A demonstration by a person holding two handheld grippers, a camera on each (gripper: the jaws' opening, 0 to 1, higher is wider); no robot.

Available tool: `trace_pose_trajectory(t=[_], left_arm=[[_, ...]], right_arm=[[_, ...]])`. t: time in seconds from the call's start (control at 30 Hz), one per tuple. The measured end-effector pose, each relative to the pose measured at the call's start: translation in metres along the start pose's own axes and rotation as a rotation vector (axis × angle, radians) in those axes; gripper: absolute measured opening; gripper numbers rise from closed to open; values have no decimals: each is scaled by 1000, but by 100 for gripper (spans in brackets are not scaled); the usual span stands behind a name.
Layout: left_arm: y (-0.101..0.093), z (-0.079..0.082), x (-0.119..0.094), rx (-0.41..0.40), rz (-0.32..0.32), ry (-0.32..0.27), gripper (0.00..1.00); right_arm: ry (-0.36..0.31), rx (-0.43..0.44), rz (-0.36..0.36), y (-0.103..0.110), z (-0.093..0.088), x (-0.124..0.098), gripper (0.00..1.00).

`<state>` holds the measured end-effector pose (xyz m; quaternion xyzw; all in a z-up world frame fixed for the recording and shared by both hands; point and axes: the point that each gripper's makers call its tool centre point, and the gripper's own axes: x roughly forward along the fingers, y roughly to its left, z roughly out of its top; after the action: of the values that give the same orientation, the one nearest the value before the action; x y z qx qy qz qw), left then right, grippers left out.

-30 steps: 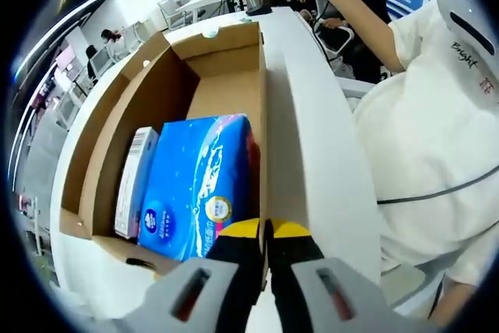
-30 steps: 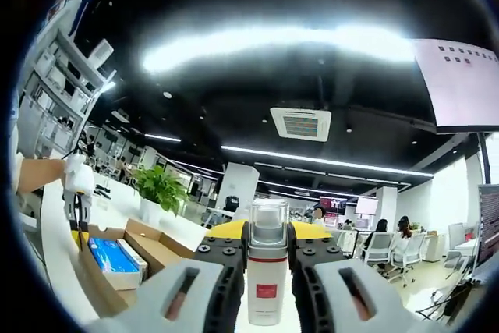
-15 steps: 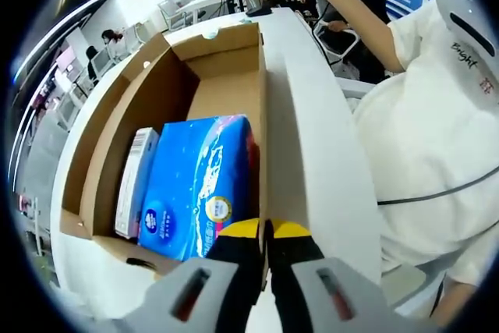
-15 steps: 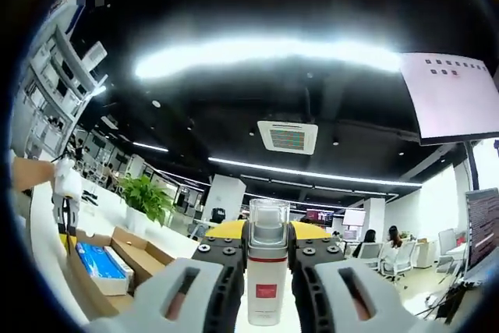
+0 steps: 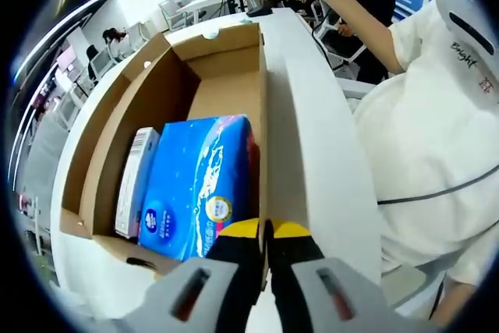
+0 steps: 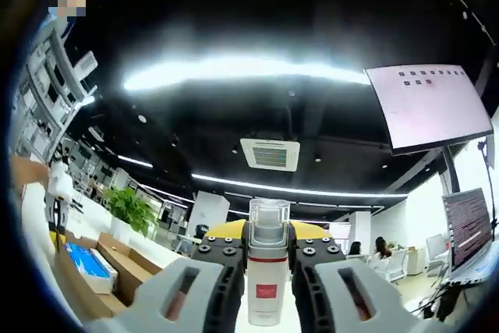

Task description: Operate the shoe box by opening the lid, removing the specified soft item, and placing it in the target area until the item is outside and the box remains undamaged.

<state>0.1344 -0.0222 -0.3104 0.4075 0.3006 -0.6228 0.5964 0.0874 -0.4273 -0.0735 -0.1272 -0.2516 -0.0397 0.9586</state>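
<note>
Left gripper has its jaws pinched shut on the box wall at the near right corner — a tug risks tearing the cardboard. Right gripper is clamped on a bottle, held high, well away from the box; a loose grip would drop it. The soft item, a blue tissue pack, lies inside the box by the left gripper, not out yet. Count: one box, one tissue pack, one white carton beside it, one bottle — two grippers.
</note>
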Motion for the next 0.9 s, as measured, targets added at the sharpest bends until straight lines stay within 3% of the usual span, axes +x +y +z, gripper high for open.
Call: trace_pose_trajectory(t=[0.13,0.23,0.3,0.4,0.53,0.67,0.77,0.9], left_arm=[[0,0,0,0,0,0,2],[0,0,0,-1,2,0,2],[0,0,0,-1,2,0,2],[0,0,0,-2,1,2,2],[-1,0,0,-3,-1,4,2],[-1,0,0,-1,3,3,2],[-1,0,0,-1,3,4,2],[-1,0,0,-3,1,5,2]], right_arm=[[24,-8,3,-1,-11,-1,19],[5,-35,52,7,-14,-6,19],[-39,23,100,16,-8,-11,19],[-94,-29,60,9,4,-17,19],[-50,-15,36,-1,-3,-18,19],[6,-34,-5,-11,-21,-21,19],[24,52,-4,-16,-34,-22,19],[60,100,-47,-26,-49,-24,19]])
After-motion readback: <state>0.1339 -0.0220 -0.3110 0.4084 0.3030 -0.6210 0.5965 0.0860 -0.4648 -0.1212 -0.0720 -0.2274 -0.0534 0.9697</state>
